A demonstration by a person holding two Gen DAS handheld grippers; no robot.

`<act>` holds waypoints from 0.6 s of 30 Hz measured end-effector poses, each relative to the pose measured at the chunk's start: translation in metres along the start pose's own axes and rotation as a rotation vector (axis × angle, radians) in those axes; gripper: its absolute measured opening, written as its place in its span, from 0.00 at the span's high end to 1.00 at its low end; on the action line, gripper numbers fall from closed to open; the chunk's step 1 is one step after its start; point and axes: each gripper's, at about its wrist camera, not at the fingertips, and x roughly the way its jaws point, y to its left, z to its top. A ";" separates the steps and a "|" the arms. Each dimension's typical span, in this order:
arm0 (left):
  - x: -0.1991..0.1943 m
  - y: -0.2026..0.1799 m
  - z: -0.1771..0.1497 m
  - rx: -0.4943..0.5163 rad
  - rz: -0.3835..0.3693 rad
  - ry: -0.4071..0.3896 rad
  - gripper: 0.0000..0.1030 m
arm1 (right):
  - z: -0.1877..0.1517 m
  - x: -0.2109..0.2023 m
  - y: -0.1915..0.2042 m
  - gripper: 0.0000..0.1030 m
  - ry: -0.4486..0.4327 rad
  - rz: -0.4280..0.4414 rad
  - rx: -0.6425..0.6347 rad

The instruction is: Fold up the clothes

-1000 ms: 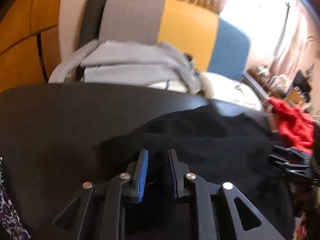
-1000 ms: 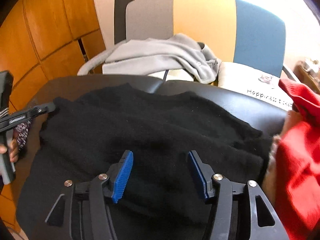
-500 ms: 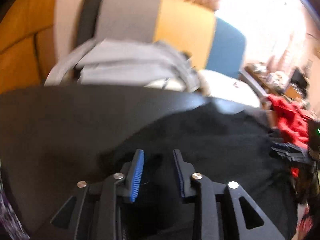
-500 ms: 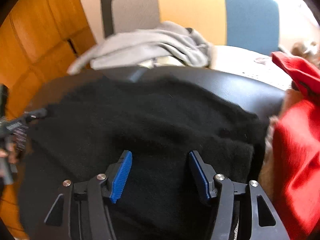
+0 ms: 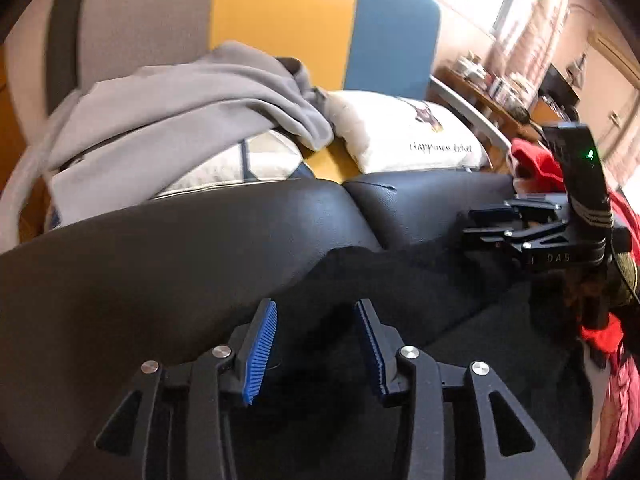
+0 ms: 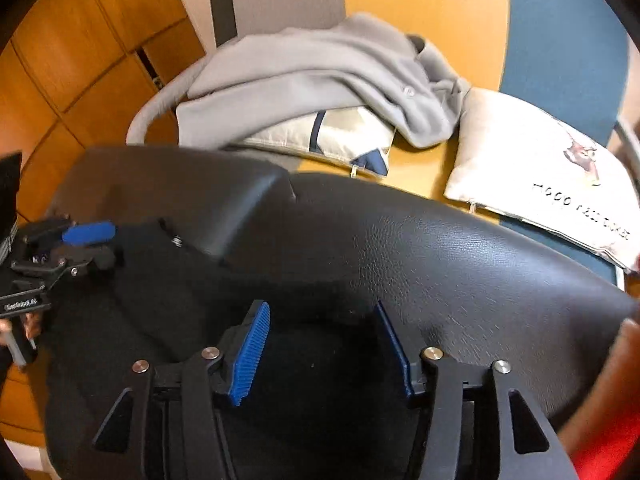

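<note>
A black garment [image 5: 420,292] lies on a black leather seat [image 5: 180,248]. My left gripper [image 5: 316,308] hangs over the garment's far left corner. Its jaws are opening, and the cloth sits below the gap with neither blue pad pressing on it. My right gripper [image 6: 320,308] is over the garment [image 6: 152,292] near its far edge. Its jaws are closing but still wide, with dark cloth under them and nothing pinched. Each view shows the other tool: the right gripper [image 5: 474,224] at the right edge, the left gripper [image 6: 108,246] at the left edge.
Past the seat, a chair holds a grey hoodie [image 5: 180,120], a white printed cushion [image 5: 412,136] and a second cushion [image 6: 328,140]. Red clothing [image 5: 536,164] is piled on the right. Wooden panels [image 6: 60,60] stand on the left. Bare leather [image 6: 440,260] lies ahead of the right gripper.
Both grippers have slid toward the garment's far edge, and the chair now looms closer. The left jaws have widened off the cloth. The right jaws have narrowed slightly.
</note>
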 end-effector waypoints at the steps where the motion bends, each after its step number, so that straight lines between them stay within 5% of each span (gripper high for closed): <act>1: 0.006 -0.001 0.002 0.002 0.000 0.020 0.59 | 0.000 0.000 0.000 0.59 0.000 -0.009 0.001; 3: 0.009 -0.007 0.004 0.033 -0.037 0.025 0.59 | 0.000 0.000 -0.003 0.86 0.003 -0.016 0.006; 4: 0.008 -0.009 0.005 0.032 -0.043 0.029 0.67 | -0.002 0.000 -0.003 0.90 0.004 -0.012 0.001; 6: 0.002 -0.009 0.005 0.021 -0.036 0.009 0.94 | -0.006 -0.002 0.000 0.91 0.005 -0.006 -0.012; 12: -0.050 -0.015 -0.023 0.010 -0.024 -0.201 0.96 | -0.033 -0.053 0.020 0.91 -0.162 -0.013 -0.033; 18: -0.064 -0.029 -0.059 0.042 -0.001 -0.213 0.94 | -0.090 -0.086 0.053 0.91 -0.260 -0.008 -0.060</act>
